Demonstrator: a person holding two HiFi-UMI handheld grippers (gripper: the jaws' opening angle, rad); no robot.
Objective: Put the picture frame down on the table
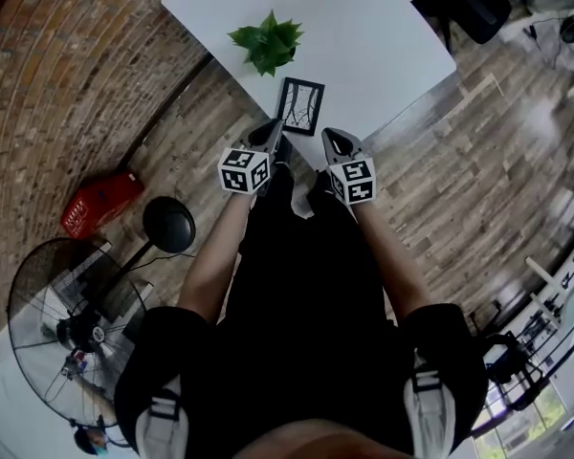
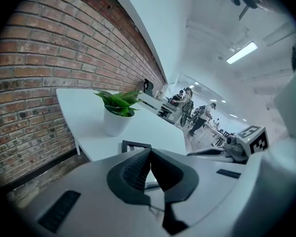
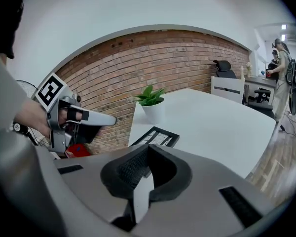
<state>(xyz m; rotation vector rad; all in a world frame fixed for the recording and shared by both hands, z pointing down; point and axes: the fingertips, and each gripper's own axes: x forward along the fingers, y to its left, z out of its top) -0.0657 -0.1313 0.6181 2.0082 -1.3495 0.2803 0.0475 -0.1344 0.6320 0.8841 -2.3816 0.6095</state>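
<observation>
The black picture frame (image 1: pixel 300 106) lies flat on the white table (image 1: pixel 364 36), close to its near edge, with a potted green plant (image 1: pixel 267 43) just behind it. Neither gripper touches it. My left gripper (image 1: pixel 272 130) hovers at the table edge by the frame's near left corner, jaws together and empty. My right gripper (image 1: pixel 333 142) is held just right of it, also shut on nothing. In the left gripper view the frame (image 2: pixel 135 145) peeks out behind the closed jaws (image 2: pixel 149 153), below the plant (image 2: pixel 117 110). The right gripper view has the frame (image 3: pixel 158 136) beyond the closed jaws (image 3: pixel 148 150).
A brick wall (image 1: pixel 67 75) runs along the left. On the wooden floor stand a red basket (image 1: pixel 100 202), a black round base (image 1: pixel 168 225) and a wire fan (image 1: pixel 72 304). A dark office chair (image 1: pixel 469 3) sits beyond the table. People (image 2: pixel 202 117) stand far off.
</observation>
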